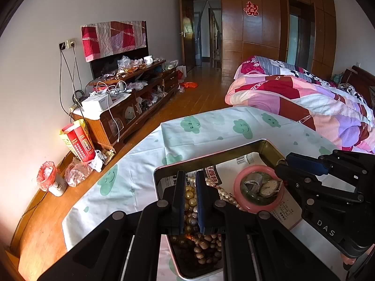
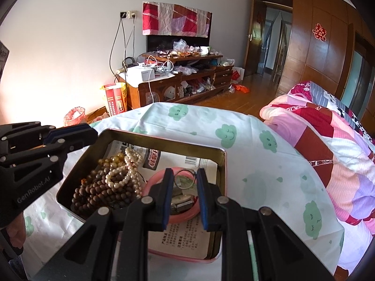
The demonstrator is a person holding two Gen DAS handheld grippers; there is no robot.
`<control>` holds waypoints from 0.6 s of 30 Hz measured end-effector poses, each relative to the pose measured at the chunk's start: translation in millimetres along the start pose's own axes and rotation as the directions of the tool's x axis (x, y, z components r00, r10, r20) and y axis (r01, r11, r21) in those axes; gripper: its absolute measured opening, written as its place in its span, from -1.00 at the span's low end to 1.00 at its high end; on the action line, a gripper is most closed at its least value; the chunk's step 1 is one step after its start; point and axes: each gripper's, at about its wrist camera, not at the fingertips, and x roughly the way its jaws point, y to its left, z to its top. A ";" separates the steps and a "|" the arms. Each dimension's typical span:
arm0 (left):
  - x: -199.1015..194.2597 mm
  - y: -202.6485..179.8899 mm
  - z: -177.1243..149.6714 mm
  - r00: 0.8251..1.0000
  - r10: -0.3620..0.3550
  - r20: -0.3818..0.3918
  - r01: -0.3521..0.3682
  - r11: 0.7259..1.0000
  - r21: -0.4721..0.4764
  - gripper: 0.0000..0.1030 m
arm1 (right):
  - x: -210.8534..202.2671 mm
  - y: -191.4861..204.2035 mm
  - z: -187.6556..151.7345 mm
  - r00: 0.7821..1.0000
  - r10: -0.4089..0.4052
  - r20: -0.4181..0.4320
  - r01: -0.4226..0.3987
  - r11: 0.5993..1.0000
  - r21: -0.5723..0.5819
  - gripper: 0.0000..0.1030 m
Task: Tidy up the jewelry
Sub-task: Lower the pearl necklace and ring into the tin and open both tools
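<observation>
Left gripper sitting lowest in the left wrist view, pointing forward and down over the near-left part of the metal tin, fingers parted only a narrow gap, gripping nothing; beads showing through the gap. In the right wrist view the same gripper is coming in from the left edge, tips hovering at the tin's far-left corner, slightly above the rim.

Right gripper pointing forward and down over the tin's right half, fingers standing moderately apart, straddling the pink bangle from above; cannot tell whether the pads are touching it. In the left wrist view it is reaching in from the right, tips at the bangle's far-right side.

Cloud-print cloth is covering the table, tin resting on it, printed paper lining the tin floor.

Dark brown bead strand is lying piled in the left half, amber bead strand behind it, pearl strand draping over both. Pink bangle lying flat in the right half, a green bangle nested inside it, a wristwatch and a small silver piece sitting within the ring.
</observation>
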 end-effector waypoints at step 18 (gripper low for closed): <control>-6.9 11.6 -6.3 0.998 0.066 0.016 -0.065 0.997 -0.052 0.66 | -4.1 -0.1 -3.3 0.999 -0.029 0.037 0.029 1.000 0.008 0.31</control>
